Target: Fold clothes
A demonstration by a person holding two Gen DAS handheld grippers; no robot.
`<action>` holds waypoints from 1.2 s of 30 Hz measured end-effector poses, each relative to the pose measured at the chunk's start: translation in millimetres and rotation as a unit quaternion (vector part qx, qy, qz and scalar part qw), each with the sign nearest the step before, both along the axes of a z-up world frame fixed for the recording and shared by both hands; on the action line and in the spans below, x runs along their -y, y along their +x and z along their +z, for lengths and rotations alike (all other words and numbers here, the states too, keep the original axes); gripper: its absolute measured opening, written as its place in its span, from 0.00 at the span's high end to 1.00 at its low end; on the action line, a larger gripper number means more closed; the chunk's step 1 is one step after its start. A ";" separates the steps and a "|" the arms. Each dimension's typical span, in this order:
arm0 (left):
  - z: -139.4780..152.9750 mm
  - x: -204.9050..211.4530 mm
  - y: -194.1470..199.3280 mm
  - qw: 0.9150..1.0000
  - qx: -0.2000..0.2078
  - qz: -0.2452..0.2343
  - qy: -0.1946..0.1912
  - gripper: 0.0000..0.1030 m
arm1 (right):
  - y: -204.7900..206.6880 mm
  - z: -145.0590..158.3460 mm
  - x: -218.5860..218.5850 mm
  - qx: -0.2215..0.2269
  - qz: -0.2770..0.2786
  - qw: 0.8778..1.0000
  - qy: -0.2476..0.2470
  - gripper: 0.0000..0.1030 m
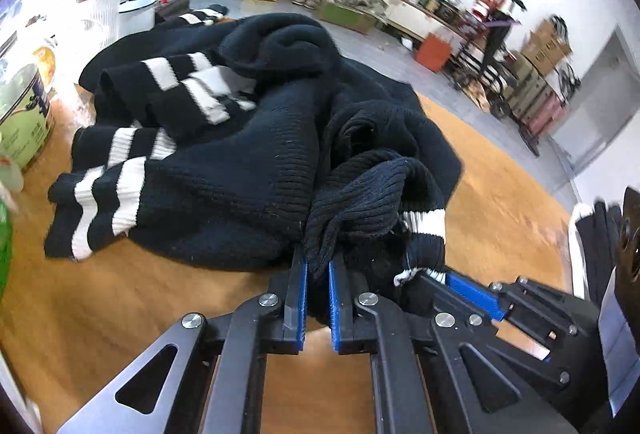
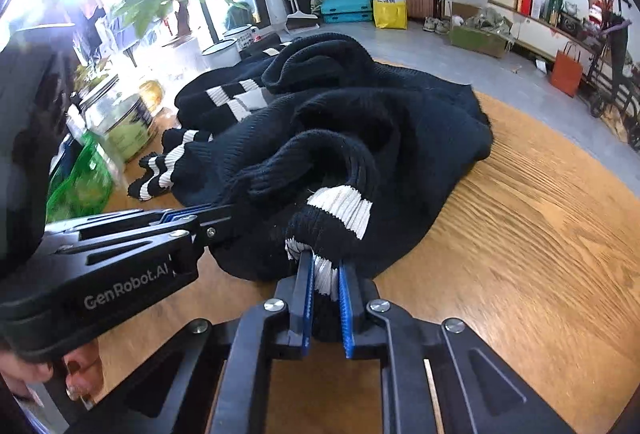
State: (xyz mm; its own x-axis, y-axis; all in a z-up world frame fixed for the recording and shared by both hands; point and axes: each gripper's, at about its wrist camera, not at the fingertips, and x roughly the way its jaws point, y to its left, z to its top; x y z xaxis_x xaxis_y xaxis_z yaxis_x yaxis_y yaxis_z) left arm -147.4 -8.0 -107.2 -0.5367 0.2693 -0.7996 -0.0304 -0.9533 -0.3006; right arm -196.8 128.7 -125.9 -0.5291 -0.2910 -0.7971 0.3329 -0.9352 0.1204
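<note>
where knit bunches, left gripper (image 1: 318,274) tips buried in sweater (image 1: 224,169), hem hidden

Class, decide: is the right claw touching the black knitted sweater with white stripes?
Touching. The right wrist view shows the right claw pinching the black knitted sweater's white-striped ribbed edge between its blue pads.

Black knit sweater (image 1: 240,169), white-striped cuffs and hem, crumpled in heap on wooden table (image 1: 500,193).

Blown-out window glare upper left; fisheye-warped, blurred edges.
</note>
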 end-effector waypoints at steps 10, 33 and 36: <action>21.9 -51.5 117.7 0.999 0.022 -0.024 0.014 0.91 | 123.1 19.9 -49.5 0.025 0.008 1.000 -0.010 0.88; 67.2 -182.0 306.5 0.992 -0.023 -0.109 0.057 0.90 | 397.7 42.1 -257.9 -0.021 -0.137 0.990 -0.040 0.90; 66.3 -156.3 296.5 0.996 -0.015 -0.076 0.046 0.78 | 396.1 45.2 -243.5 -0.035 -0.120 0.992 -0.027 0.87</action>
State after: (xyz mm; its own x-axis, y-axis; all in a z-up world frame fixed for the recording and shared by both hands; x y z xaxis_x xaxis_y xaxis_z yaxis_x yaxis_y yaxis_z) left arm 149.1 148.2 -40.9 -0.5074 0.4209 -0.7519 -0.1829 -0.9053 -0.3834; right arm 199.3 372.2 -80.6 -0.6415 -0.1921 -0.7427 0.1109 -0.9812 0.1579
